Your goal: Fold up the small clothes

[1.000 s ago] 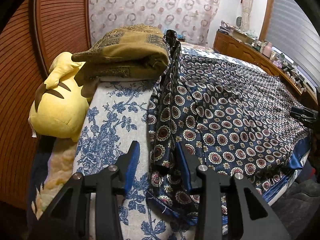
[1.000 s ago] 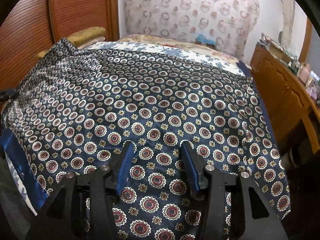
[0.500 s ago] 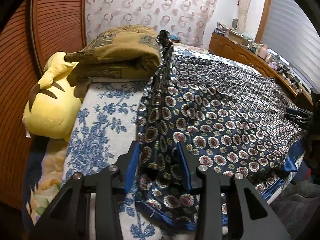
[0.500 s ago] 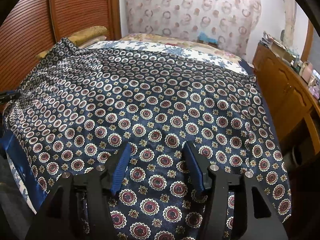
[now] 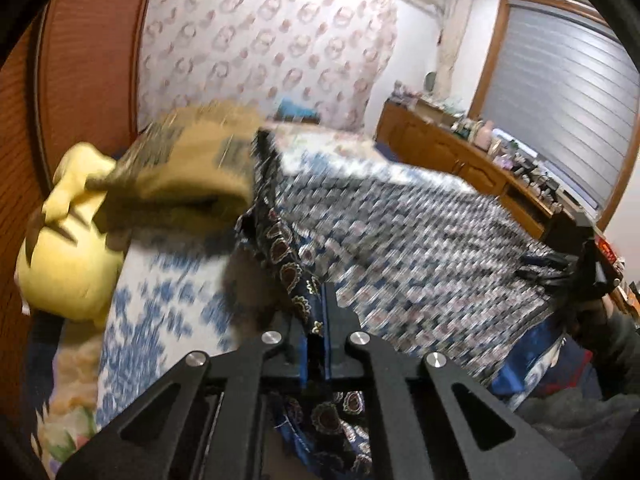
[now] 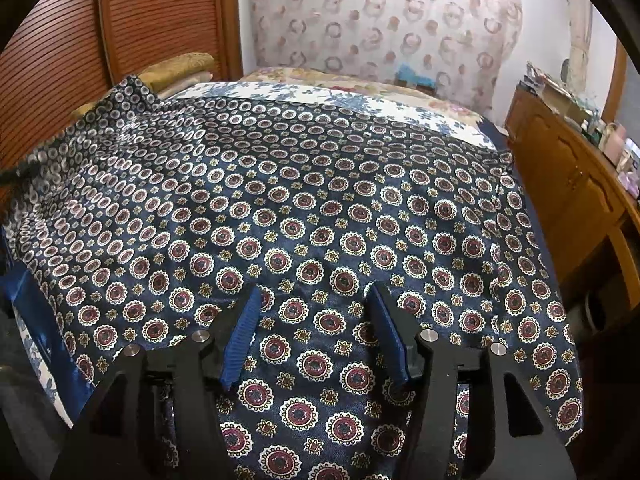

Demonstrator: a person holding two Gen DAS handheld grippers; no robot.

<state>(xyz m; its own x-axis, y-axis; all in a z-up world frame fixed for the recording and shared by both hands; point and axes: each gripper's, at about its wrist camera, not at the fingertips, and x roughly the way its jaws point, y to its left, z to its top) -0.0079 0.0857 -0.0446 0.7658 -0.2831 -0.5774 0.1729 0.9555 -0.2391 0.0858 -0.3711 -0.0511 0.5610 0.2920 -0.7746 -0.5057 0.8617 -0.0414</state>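
A navy patterned cloth (image 6: 320, 208) with red and white medallions lies spread over the bed. My left gripper (image 5: 318, 320) is shut on the cloth's left edge (image 5: 296, 272) and lifts it off the bed; this view is blurred by motion. My right gripper (image 6: 316, 316) is open, its blue pads just above the cloth's near part, with nothing between them. The right gripper also shows at the right edge of the left wrist view (image 5: 576, 256).
A yellow plush toy (image 5: 68, 248) and a folded olive blanket (image 5: 188, 176) lie at the bed's left end. A blue floral sheet (image 5: 160, 312) covers the bed. A wooden dresser (image 6: 568, 184) with small items stands on the right. A slatted wooden door (image 6: 120, 32) is behind.
My left gripper closed on the cloth's left edge and lifted it, tilting upward. My right gripper stayed open over the cloth, with little movement.
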